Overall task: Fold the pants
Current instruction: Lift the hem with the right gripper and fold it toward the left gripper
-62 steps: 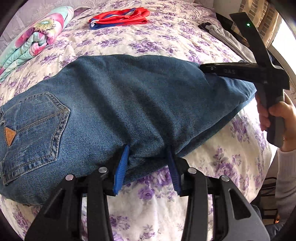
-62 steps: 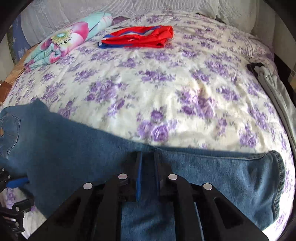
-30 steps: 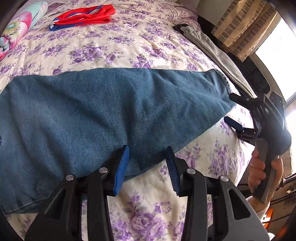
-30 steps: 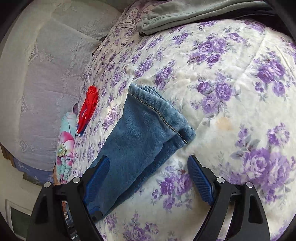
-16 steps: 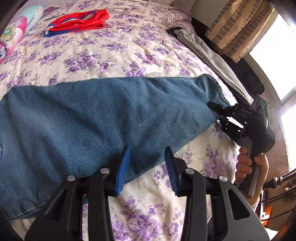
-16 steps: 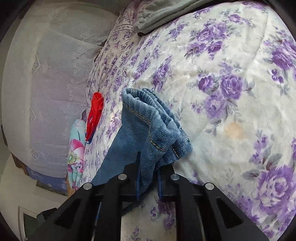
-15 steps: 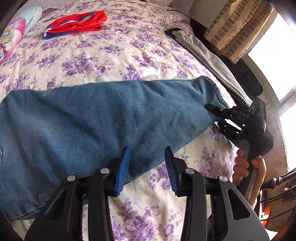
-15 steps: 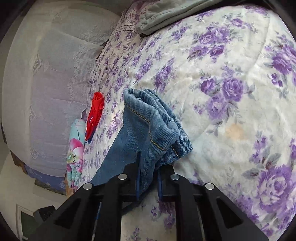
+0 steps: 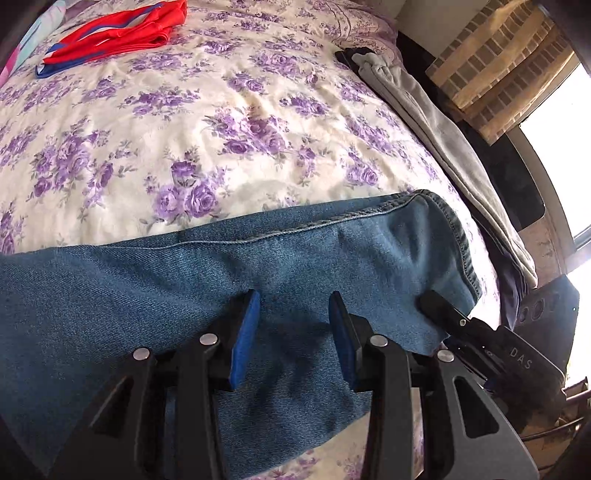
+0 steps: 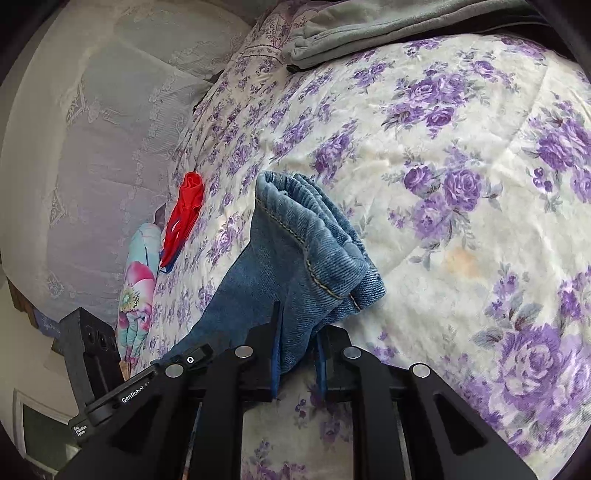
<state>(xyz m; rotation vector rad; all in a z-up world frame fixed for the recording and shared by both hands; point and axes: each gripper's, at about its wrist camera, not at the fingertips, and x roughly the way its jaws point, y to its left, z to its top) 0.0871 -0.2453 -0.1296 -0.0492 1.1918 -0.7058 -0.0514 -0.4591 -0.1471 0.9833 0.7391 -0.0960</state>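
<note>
the jeans [image 9: 155,295] lie stretched across the near part of the bed [image 9: 192,122], on a cream cover printed with purple flowers, with the hem end toward the window side. the right tool [image 10: 298,354] is pressed together on the jeans near that hem, and the cloth there bunches up in thick folds [image 10: 317,243] just above its blue pads. in the left wrist view the same tool [image 9: 448,321] shows as a black body at the lower right corner of the leg, touching the denim. the left tool [image 9: 293,332] is spread, its blue pads [image 9: 243,332] apart over the flat leg, with cloth showing between them and nothing pinched. the two tools sit near each other along the near edge of the leg. farther up the bed a folded red garment [image 9: 122,27] with blue trim lies well apart from the jeans, and beside it in the right wrist view a rolled floral blanket [image 10: 136,288] rests at the bed's edge. a grey garment [image 9: 428,122] lies along the far side of the bed, near the window [image 9: 561,96] and a brick-patterned curtain [image 9: 495,62]. a pale lace headboard cover [image 10: 103,147] stands behind the bed.
</note>
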